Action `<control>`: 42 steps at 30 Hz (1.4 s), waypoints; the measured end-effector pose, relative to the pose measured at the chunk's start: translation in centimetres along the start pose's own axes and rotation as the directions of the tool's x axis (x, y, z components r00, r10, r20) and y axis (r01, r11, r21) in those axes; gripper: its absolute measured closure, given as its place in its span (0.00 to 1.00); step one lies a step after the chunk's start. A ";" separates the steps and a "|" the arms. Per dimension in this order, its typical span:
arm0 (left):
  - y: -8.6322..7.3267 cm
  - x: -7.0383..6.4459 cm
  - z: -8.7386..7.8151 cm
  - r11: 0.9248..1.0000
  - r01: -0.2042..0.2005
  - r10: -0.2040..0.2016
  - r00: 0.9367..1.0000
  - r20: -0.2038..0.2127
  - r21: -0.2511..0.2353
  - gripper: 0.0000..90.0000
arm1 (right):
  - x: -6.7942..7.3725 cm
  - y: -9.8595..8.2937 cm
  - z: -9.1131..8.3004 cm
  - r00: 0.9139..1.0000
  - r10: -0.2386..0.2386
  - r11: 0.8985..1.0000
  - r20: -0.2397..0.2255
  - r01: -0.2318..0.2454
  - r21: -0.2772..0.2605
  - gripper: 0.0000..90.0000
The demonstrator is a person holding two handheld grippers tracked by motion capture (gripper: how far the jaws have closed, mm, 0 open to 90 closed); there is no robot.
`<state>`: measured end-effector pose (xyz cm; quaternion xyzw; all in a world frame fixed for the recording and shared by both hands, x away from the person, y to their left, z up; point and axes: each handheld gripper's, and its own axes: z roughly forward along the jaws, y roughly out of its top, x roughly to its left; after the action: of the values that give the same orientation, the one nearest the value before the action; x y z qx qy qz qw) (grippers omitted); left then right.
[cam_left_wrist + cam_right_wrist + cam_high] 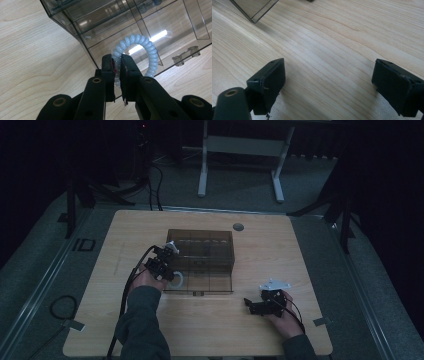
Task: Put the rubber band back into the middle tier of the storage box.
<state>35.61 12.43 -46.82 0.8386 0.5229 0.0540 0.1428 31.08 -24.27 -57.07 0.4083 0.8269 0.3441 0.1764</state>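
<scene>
One pale white-blue spiral hair tie (140,46), chunky phone-cord coils curled in a ring, is pinched tight in the left gripper (117,65) right against the front-left of the smoky clear plastic organizer box (201,251); right gripper (329,82) gapes wide over bare wooden table (332,45), holding nothing

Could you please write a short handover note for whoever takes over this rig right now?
Left gripper: shut on the white spiral plastic hair tie, held at the near left corner of the clear smoky plastic compartment box, lid open.
Right gripper: open, empty, low over the light wooden table, right of the box.
Done: hair tie picked up.
Left, probably: place it in a compartment; I cannot tell which one.
</scene>
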 end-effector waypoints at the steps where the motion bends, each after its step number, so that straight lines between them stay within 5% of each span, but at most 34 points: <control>1: 0.0 0.0 0.0 1.000 0.002 -0.002 1.000 0.000 -0.002 0.91 | 0.0 0.0 0.0 1.000 0.001 1.000 0.000 -0.001 0.000 0.13; 20: 0.0 0.5 1.2 1.000 0.025 -0.025 1.000 -0.012 -0.011 0.91 | 0.0 0.0 0.0 1.000 0.000 1.000 -0.001 0.000 0.000 0.13; 42: -0.4 -0.2 2.0 1.000 0.000 0.000 1.000 0.001 0.005 0.88 | 0.0 0.0 0.0 1.000 -0.001 1.000 -0.003 0.001 0.001 0.13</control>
<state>35.69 12.09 -48.88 0.8389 0.5231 0.0525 0.1410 31.02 -24.28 -57.06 0.4075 0.8274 0.3444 0.1754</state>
